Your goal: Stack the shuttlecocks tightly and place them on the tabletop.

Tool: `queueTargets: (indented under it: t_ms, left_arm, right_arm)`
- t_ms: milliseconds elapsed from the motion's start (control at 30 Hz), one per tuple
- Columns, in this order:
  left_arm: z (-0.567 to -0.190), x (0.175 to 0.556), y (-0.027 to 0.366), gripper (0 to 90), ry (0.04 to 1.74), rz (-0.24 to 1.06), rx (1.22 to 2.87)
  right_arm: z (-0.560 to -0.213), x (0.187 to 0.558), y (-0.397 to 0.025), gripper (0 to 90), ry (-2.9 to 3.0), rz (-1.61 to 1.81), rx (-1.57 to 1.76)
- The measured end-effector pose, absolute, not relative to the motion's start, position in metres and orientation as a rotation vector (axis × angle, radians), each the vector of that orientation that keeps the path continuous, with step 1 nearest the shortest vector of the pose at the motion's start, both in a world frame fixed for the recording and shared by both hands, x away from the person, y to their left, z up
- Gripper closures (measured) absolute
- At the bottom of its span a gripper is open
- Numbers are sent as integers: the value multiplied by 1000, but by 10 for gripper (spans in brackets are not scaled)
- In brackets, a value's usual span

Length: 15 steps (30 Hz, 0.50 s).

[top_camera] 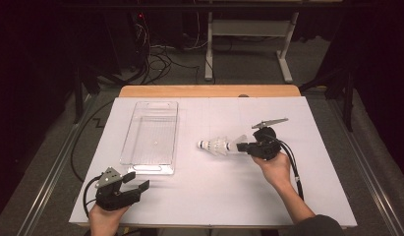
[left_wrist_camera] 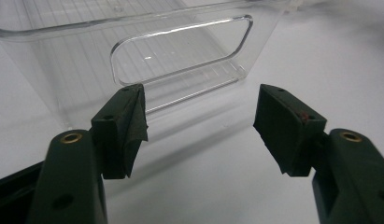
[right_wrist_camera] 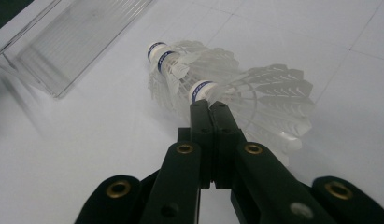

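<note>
Right gripper [right_wrist_camera: 210,105] pinched tight on the shuttlecocks [top_camera: 220,145]; left gripper [left_wrist_camera: 201,119] wide apart, holding nothing. Probably carrying time. Next: left, into the clear bin [top_camera: 140,162].

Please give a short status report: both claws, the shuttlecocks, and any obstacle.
Left claw open, empty, facing clear tray. Right claw shut on shuttlecocks, three nested. Table bare between shuttlecocks and tray.

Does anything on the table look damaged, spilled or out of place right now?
Nothing stands out. The white feathered shuttlecocks lie nested in a row on the white table, the right tongs shut on the nearest one. The clear plastic bin sits flat; the left tongs are open.
</note>
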<state>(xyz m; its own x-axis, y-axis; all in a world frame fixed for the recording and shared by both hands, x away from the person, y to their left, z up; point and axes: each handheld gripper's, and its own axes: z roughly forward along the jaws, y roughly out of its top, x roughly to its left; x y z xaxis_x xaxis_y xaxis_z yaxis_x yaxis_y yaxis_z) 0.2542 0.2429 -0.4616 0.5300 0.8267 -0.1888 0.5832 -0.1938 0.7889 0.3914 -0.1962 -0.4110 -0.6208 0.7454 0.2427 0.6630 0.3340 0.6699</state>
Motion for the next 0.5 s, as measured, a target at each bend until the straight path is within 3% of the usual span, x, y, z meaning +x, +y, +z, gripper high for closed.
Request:
queueTargets:
  t_ms: [500]
  left_arm:
    - [-462, 254, 243, 350, 1154, 349, 1894]
  right_arm:
    - [-416, 398, -185, 900, 2490, 1193, 1317]
